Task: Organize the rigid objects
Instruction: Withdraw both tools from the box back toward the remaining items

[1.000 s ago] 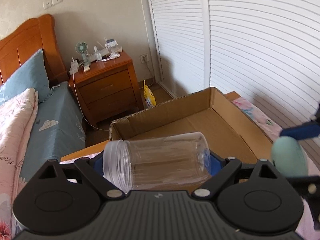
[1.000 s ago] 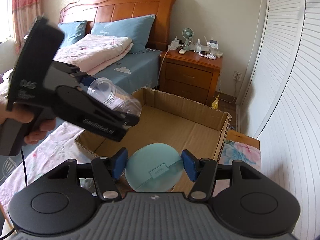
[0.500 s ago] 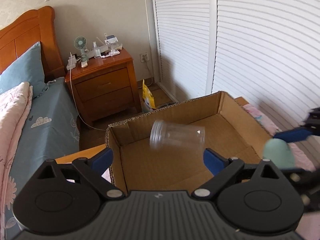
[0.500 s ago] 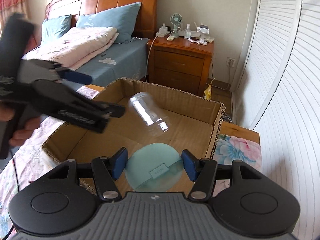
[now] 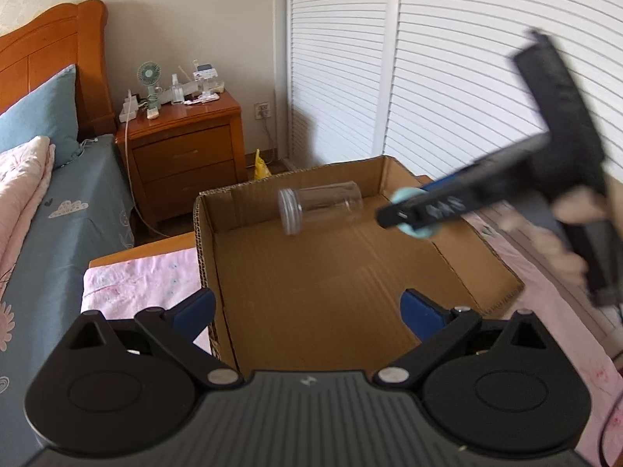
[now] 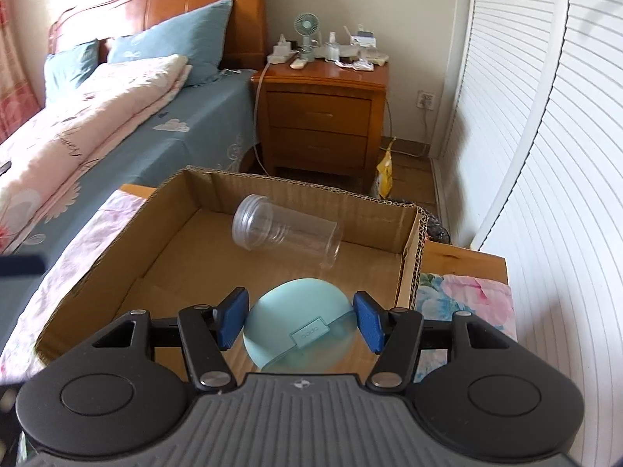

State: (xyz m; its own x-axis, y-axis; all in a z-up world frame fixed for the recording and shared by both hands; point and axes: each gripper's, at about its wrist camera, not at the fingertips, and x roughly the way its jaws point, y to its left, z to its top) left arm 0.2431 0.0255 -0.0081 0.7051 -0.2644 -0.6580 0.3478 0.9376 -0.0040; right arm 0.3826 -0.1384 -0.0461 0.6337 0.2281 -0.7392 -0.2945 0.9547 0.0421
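A clear plastic jar (image 5: 320, 208) lies on its side inside the open cardboard box (image 5: 296, 292), near the far wall; it also shows in the right wrist view (image 6: 288, 230). My left gripper (image 5: 307, 311) is open and empty, near the box's near edge. My right gripper (image 6: 299, 323) is shut on a round teal case (image 6: 300, 329) and holds it over the box (image 6: 101, 268). In the left wrist view the right gripper (image 5: 412, 218) reaches in from the right with the teal case (image 5: 403, 198).
The box sits on a pink floral cloth (image 5: 144, 284) over a wooden surface. A wooden nightstand (image 6: 323, 116) with a small fan and clutter stands behind. A bed (image 6: 117, 109) lies to the left. White louvered doors (image 5: 428, 78) line the right.
My left gripper opened and let go of the clear jar, which dropped into the box and rolled to the far wall. The left gripper pulled back. The right gripper moved over the box.
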